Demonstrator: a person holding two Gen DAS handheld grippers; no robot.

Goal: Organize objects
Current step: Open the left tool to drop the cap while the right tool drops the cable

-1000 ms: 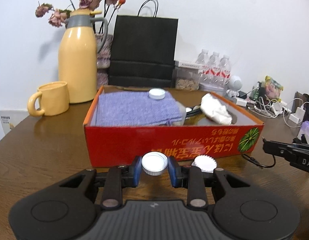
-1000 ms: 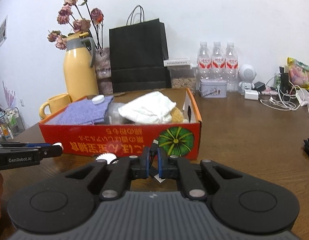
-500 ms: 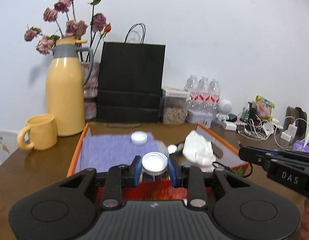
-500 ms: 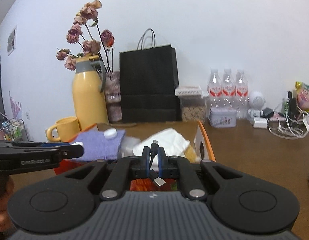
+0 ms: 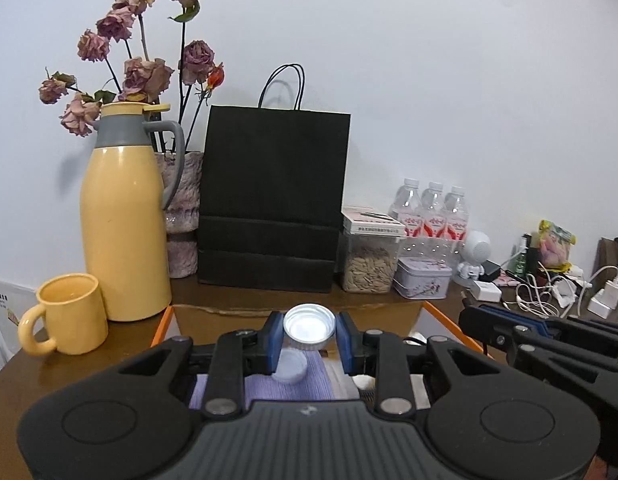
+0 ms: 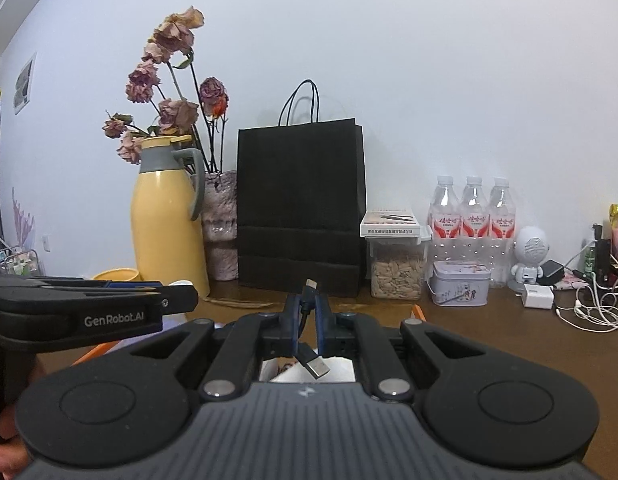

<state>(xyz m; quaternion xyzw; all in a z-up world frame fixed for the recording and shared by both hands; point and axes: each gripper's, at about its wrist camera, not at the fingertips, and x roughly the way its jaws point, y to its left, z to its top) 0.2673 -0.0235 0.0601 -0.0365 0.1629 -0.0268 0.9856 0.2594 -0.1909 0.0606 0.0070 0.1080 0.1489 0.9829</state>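
Left wrist view: the left gripper (image 5: 309, 338) is clamped on a white bottle cap (image 5: 309, 326), its blue pads pressing both sides, as one second earlier. Then the cap hung low before the printed red front of the cardboard box (image 5: 167, 320); now the gripper is higher and over the box interior, with only the orange rim and the far inner wall showing. A second white cap (image 5: 289, 366) lies on the purple cloth (image 5: 265, 386) directly under the held one. Right wrist view: the right gripper (image 6: 307, 316) is closed on a black USB cable (image 6: 309, 344), one plug poking up above the pads and the metal plug dangling below over a white cloth (image 6: 337, 370) in the box. Earlier this gripper faced the box's front panel with the green pumpkin print; that panel is now out of sight and the gripper is raised over the box. Each gripper appears at the edge of the other's view. Surface: a brown wooden table (image 6: 509, 344). Against the white wall stand a yellow thermos jug (image 5: 123, 220), a yellow mug (image 5: 71, 314), a vase of dried roses (image 5: 183, 216), a black paper bag (image 5: 273, 200), a clear jar of seeds (image 5: 369, 264), a small tin (image 5: 423, 278), three water bottles (image 5: 433, 212), a white robot figure (image 6: 531, 254), and tangled chargers and cables (image 6: 589, 308).
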